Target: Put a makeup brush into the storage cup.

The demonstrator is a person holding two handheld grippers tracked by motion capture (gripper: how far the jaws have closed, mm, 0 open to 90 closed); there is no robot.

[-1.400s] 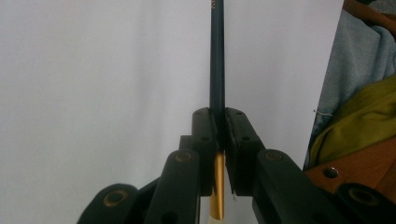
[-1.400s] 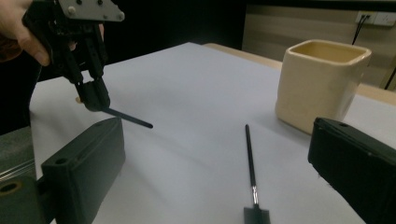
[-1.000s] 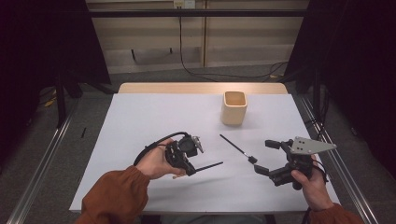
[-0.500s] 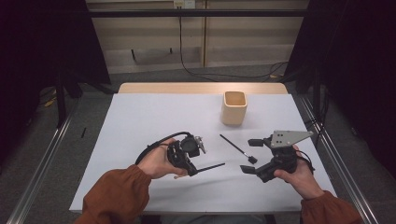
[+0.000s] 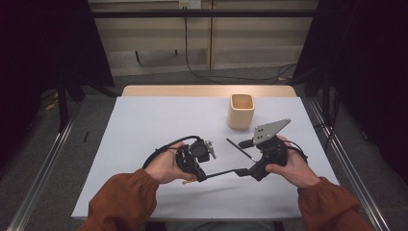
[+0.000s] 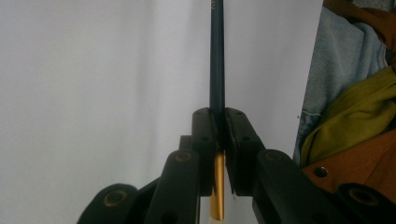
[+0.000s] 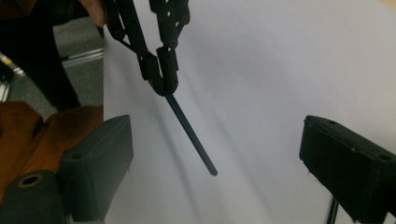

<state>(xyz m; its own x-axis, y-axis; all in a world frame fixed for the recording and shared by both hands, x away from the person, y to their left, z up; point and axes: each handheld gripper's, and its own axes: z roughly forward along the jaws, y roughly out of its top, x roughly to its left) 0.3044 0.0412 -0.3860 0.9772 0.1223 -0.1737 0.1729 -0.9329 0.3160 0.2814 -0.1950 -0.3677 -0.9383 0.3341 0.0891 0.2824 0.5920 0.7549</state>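
A thin dark pencil-like stick (image 5: 223, 172) with a gold band is clamped in my left gripper (image 5: 201, 176), which is shut on it. In the left gripper view the stick (image 6: 216, 56) runs straight out from the closed left gripper (image 6: 219, 126). My right gripper (image 5: 244, 158) is open at the stick's free end. In the right gripper view the stick (image 7: 189, 133) points toward the camera, its tip between the wide-apart pads of the right gripper (image 7: 219, 163), touching neither. The left gripper (image 7: 161, 74) shows beyond it.
A second dark stick (image 5: 234, 145) lies on the white table (image 5: 144, 125), just behind the right gripper. A tan square cup (image 5: 240, 110) stands upright at the back right. A person's orange sleeves come in at the front edge.
The right gripper has moved left and slightly away from the person, bringing its open jaws around the free end of the held stick. The left gripper has stayed put.
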